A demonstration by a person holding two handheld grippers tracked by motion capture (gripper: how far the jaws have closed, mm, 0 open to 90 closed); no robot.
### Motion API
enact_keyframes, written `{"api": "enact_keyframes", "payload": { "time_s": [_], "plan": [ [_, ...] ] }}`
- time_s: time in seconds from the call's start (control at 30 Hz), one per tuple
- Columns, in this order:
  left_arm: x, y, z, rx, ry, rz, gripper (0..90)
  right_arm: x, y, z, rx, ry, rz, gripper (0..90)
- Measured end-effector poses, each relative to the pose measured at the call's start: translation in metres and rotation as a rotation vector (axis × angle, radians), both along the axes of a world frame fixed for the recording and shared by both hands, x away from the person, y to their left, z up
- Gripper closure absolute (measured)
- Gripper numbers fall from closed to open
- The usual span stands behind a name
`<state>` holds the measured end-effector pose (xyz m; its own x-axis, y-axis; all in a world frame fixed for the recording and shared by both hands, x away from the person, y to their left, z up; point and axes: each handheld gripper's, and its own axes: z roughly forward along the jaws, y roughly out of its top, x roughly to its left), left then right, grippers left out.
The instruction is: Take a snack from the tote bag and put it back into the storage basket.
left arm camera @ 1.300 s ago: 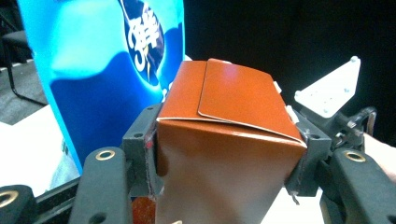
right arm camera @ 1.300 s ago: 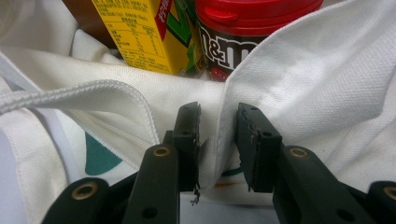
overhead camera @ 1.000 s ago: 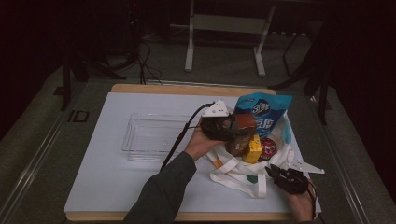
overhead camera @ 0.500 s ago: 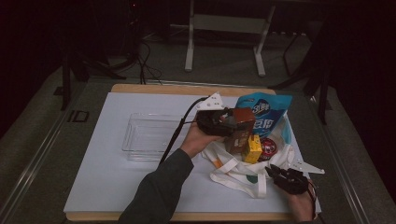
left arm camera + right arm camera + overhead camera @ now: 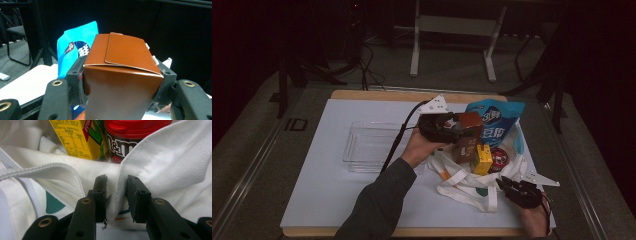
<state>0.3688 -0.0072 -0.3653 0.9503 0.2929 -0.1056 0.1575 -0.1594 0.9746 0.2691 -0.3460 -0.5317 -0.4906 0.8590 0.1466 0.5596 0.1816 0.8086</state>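
Jaws of the left gripper (image 5: 122,82) are clamped on a brown carton (image 5: 120,82), one pad pressed against each side of it, and the carton's folded top flap faces the left gripper view. In the high view the left gripper (image 5: 451,128) sits a little right of the frame's centre, held up off the counter (image 5: 337,200) with the brown carton (image 5: 469,124) at its right end, above the mouth of a white cloth bag (image 5: 462,185). Just right of the carton stands a blue snack pouch (image 5: 494,122), which also rises behind the carton at the upper left of the left gripper view (image 5: 75,47). Below the carton in the high view, inside the bag, are a yellow juice box (image 5: 482,159) and a red-lidded candy jar (image 5: 499,158) side by side. Jaws of the right gripper (image 5: 116,195) are closed on a fold of the bag's cloth (image 5: 160,170), which is pinched upright between the two pads; the yellow juice box (image 5: 75,137) and the candy jar (image 5: 130,137) fill the top of that view, just beyond the hem. In the high view the right gripper (image 5: 517,189) lies at the lower right, at the bag's near edge. A clear plastic tray (image 5: 369,147) rests on the counter left of centre, apart from the bag.
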Motion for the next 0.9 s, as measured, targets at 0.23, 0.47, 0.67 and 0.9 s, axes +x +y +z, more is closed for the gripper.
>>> {"api": "enact_keyframes", "payload": {
  "time_s": [0.23,0.47,0.67,0.9],
  "plan": [
    [-0.001,0.009,0.005,-0.029,0.002,0.008,41.8,0.0,0.0,0.0,0.0,0.0,-0.002,69.8],
    [0.0,0.017,0.009,-0.039,0.003,0.013,41.7,0.0,0.0,0.0,0.0,0.0,-0.003,69.8],
    [-0.001,0.023,0.012,-0.051,0.009,0.014,41.7,0.0,0.0,0.0,0.001,0.0,-0.003,69.8],
    [-0.004,0.032,0.021,-0.047,-0.006,0.01,41.8,0.0,0.0,0.0,0.004,0.001,-0.004,69.8]
  ]
}}
